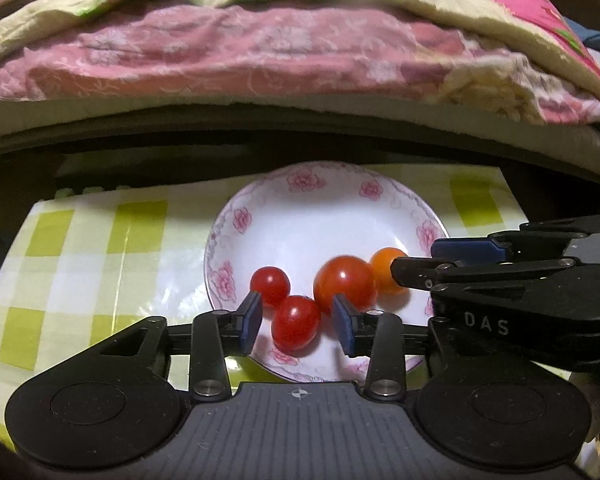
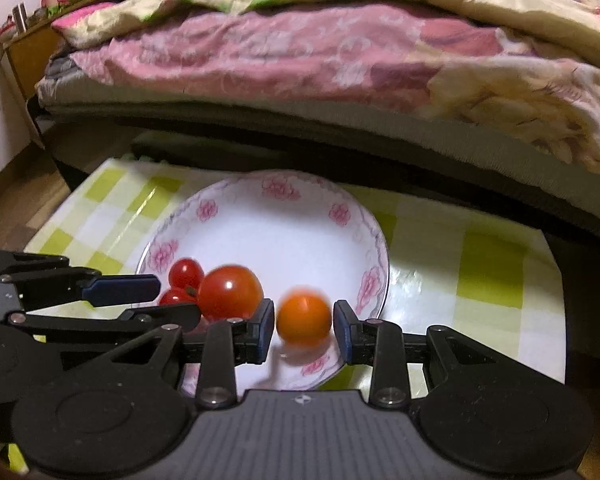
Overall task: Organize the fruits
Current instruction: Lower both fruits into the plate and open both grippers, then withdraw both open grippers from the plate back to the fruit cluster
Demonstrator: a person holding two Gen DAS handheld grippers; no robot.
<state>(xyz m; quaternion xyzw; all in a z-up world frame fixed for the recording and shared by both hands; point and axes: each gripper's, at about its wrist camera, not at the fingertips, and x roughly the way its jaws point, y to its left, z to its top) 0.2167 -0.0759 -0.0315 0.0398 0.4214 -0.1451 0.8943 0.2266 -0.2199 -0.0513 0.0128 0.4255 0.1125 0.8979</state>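
Note:
A white plate with pink flowers sits on a green-checked cloth. It holds two small red tomatoes, a larger red tomato and an orange tomato. My left gripper is open with a small red tomato between its pads, not pinched. My right gripper is open around the blurred orange tomato, with small gaps either side. Each gripper shows in the other's view, the right one and the left one.
The green-checked cloth covers a low table. A bed with pink and yellow floral bedding stands just behind it. Wooden floor shows at the left.

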